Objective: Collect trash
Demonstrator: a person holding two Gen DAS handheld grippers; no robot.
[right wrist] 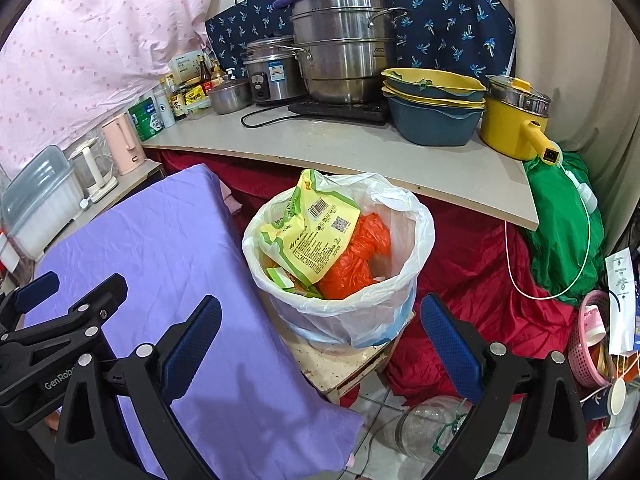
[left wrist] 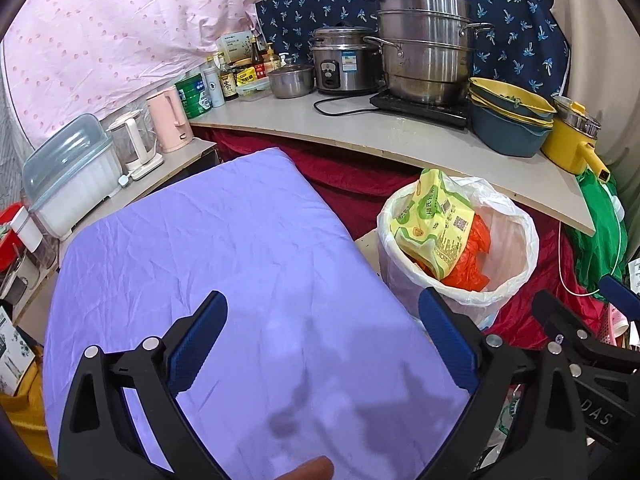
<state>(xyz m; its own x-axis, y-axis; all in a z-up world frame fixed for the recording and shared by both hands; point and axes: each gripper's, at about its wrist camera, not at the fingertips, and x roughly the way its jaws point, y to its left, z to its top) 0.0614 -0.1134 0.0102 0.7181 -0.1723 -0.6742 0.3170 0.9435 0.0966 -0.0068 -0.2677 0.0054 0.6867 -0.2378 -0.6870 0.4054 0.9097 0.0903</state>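
A white bin lined with a clear plastic bag (left wrist: pixel 516 264) (right wrist: pixel 360 312) stands on a low stool beside a table covered in purple cloth (left wrist: pixel 224 264) (right wrist: pixel 168 264). In it lie a yellow-green snack packet (left wrist: pixel 436 220) (right wrist: pixel 316 228) and an orange plastic bag (left wrist: pixel 472 252) (right wrist: pixel 356 264). My left gripper (left wrist: pixel 324 312) is open and empty above the purple cloth. My right gripper (right wrist: pixel 320 316) is open and empty, in front of the bin. Each gripper shows at the edge of the other's view.
A counter (right wrist: pixel 360 148) behind holds steel pots (right wrist: pixel 344 44), a rice cooker (right wrist: pixel 272 72), stacked yellow and blue basins (right wrist: pixel 436 104), a yellow pot (right wrist: pixel 516 120), bottles and kettles. Red cloth (right wrist: pixel 480 292), a green bag (right wrist: pixel 568 224), a pink basket (right wrist: pixel 592 340) and a glass jar (right wrist: pixel 428 428) lie on the floor.
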